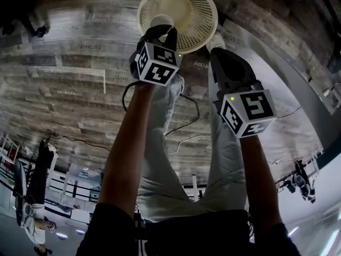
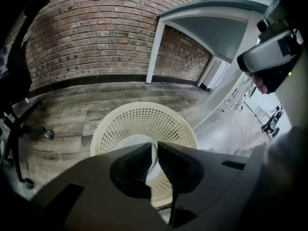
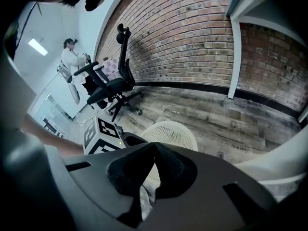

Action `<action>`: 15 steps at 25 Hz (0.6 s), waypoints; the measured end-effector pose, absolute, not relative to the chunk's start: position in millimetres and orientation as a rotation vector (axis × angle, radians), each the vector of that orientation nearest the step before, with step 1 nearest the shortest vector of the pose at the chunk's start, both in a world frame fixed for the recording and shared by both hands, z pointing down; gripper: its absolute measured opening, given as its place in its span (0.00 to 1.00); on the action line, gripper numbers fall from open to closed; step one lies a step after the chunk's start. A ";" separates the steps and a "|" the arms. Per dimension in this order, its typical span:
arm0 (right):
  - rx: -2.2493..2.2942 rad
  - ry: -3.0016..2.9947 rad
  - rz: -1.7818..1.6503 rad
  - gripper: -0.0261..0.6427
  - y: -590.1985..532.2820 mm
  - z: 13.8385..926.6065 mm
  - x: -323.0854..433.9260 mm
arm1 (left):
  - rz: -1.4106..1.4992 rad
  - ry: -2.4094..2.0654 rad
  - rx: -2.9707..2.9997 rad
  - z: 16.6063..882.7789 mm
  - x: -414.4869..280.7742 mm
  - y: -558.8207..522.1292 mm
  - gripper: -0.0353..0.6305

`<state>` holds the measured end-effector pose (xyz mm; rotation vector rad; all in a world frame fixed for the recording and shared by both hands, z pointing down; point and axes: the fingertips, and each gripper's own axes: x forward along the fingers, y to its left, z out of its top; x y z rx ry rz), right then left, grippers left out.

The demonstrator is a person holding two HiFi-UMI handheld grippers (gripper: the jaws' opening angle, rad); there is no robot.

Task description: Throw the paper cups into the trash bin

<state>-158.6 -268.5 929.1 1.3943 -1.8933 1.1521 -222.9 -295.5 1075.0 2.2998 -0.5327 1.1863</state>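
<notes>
Drop step in hand. Left gripper (image 1: 161, 30), jaws narrow, pinches paper cup (image 1: 161, 20) by its wall over trash bin (image 1: 198, 14) at twelve o'clock. Right gripper (image 3: 154, 147) closed, empty. Next move probably calls for letting go.

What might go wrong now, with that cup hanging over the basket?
1. The left gripper pinches the paper cup by its thin wall only; it may crumple or slip out early.
2. In the head view the cup hangs by the trash bin's near rim, not its middle, so on release it might clip the rim and land on the floor.
3. The shut, empty right gripper is close to the mesh bin and might nudge it.
</notes>
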 end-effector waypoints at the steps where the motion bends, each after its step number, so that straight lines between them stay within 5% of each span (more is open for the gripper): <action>1: 1.391 -1.893 1.155 0.05 -266.9 929.2 -160.0 | 1.174 -0.530 2.288 1073.6 -222.8 -295.3 0.11; 4: 1.389 -1.896 1.161 0.05 -267.6 926.5 -162.5 | 1.145 -0.513 2.282 1065.0 -221.5 -297.8 0.19; 15: 1.383 -1.929 1.130 0.05 -288.0 900.5 -167.3 | 1.106 -0.540 2.267 1029.8 -242.4 -295.0 0.15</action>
